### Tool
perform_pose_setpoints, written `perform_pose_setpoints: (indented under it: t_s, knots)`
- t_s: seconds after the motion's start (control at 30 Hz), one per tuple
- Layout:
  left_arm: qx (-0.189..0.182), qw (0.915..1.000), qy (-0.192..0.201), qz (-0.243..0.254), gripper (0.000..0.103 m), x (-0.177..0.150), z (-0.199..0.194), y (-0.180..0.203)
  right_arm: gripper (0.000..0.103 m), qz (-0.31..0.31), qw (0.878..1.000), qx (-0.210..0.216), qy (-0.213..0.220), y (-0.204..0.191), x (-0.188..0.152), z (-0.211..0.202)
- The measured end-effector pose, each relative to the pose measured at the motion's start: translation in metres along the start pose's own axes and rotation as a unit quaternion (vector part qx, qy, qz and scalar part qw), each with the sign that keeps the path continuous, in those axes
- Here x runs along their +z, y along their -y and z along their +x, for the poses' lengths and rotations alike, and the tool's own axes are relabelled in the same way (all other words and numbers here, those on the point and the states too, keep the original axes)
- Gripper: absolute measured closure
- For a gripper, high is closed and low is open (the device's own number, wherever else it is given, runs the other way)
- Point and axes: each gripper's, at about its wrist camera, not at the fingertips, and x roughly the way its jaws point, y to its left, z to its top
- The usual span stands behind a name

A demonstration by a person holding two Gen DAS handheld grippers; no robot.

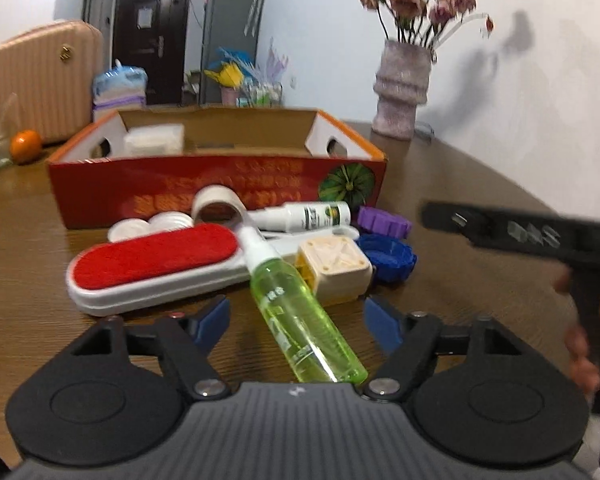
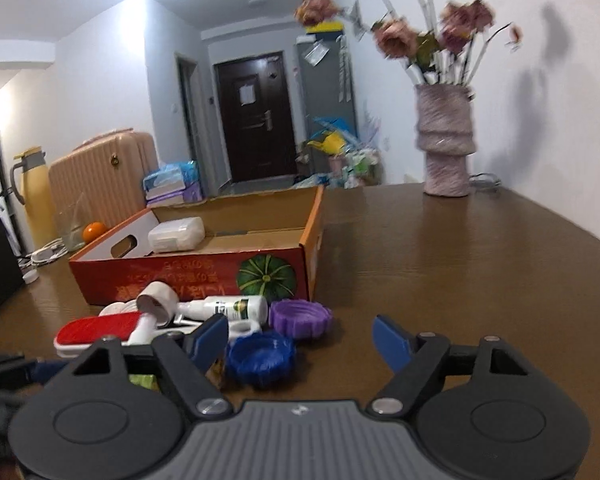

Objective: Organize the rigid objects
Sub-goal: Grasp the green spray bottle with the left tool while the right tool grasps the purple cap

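Observation:
A pile of objects lies in front of a red cardboard box (image 1: 216, 184) (image 2: 204, 276). My left gripper (image 1: 298, 320) is open, its blue fingers on either side of a green spray bottle (image 1: 300, 320) lying on the table. Beyond it lie a red lint brush (image 1: 156, 256) (image 2: 96, 330), a cream square box (image 1: 334, 266), a white bottle (image 1: 304, 214) (image 2: 230, 308), a purple lid (image 1: 384, 222) (image 2: 300, 316) and a blue lid (image 1: 388, 258) (image 2: 260, 358). My right gripper (image 2: 300, 338) is open and empty, just behind the blue lid. The box holds a white case (image 2: 176, 234) (image 1: 154, 140).
A vase of dried flowers (image 1: 400, 88) (image 2: 446, 140) stands at the back right of the brown table (image 2: 460, 264). An orange (image 1: 26, 146) (image 2: 93, 231) and a clear glass sit at the far left. The right hand-held gripper (image 1: 540, 236) shows in the left wrist view.

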Motion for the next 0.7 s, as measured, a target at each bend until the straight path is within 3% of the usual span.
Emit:
perform_pose_setpoints:
  t_s: [0.13,0.23,0.33,0.57,0.7]
  knots:
    - [-0.004,0.9998,-0.019,0.002,0.040,0.000,0.016,0.000,0.025,0.029,0.998,0.020,-0.044,0.011,0.008,0.045]
    - [-0.003,0.9996,-0.027,-0.007,0.056,0.001,0.020,-0.004,0.030,0.036,0.997,0.024,-0.061,0.012,0.011,0.069]
    - [0.005,0.9994,-0.028,-0.018,0.070,0.001,0.020,-0.008,0.047,0.043,0.996,0.026,-0.077,0.013,0.010,0.086]
    - [0.002,0.9989,-0.030,-0.036,0.071,-0.003,0.007,-0.015,0.051,0.038,0.997,0.022,-0.061,0.012,0.010,0.078]
    - [0.013,0.9998,0.005,-0.015,0.071,-0.005,-0.021,-0.014,0.051,0.003,1.000,0.013,-0.014,0.000,0.012,0.048]
